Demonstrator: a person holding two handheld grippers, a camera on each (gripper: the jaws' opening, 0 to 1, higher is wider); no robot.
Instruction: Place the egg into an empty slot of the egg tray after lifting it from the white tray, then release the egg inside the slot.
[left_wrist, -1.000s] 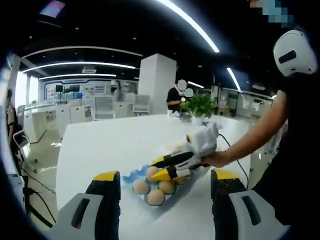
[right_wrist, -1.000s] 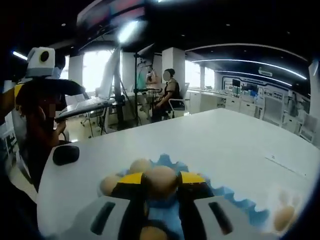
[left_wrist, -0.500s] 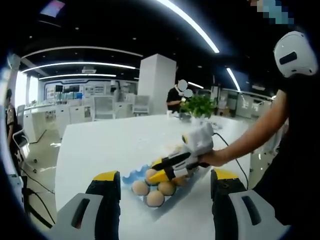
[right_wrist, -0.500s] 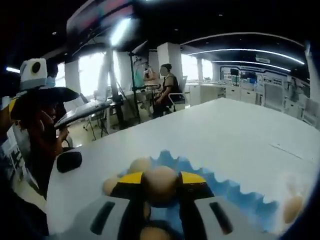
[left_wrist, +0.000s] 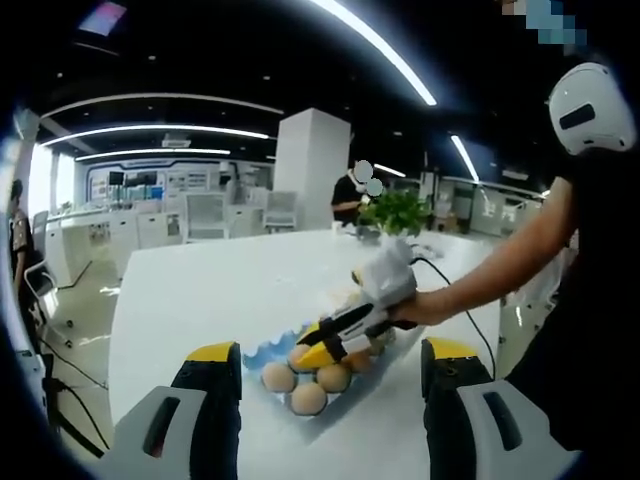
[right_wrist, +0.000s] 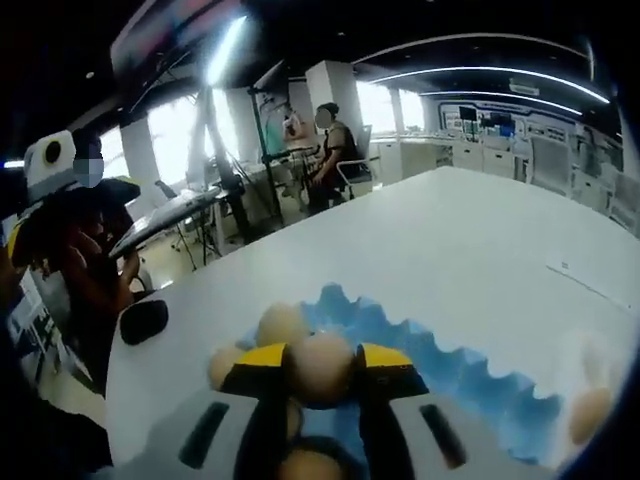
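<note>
A dark mouse-like object (right_wrist: 143, 321) lies on the white table (right_wrist: 470, 250) at nine o'clock of the blue egg tray (right_wrist: 420, 355); office desks and seated people fill the room behind. The right gripper (right_wrist: 321, 366) has its jaws closed on an egg (right_wrist: 322, 366) over the tray, with other eggs (right_wrist: 281, 323) at eleven o'clock. The left gripper (left_wrist: 330, 365) hangs wide open, holding nothing — the tray lies beyond it.

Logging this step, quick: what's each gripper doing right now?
Left gripper: open, holding nothing.
Right gripper: shut on an egg over the blue tray.
</note>
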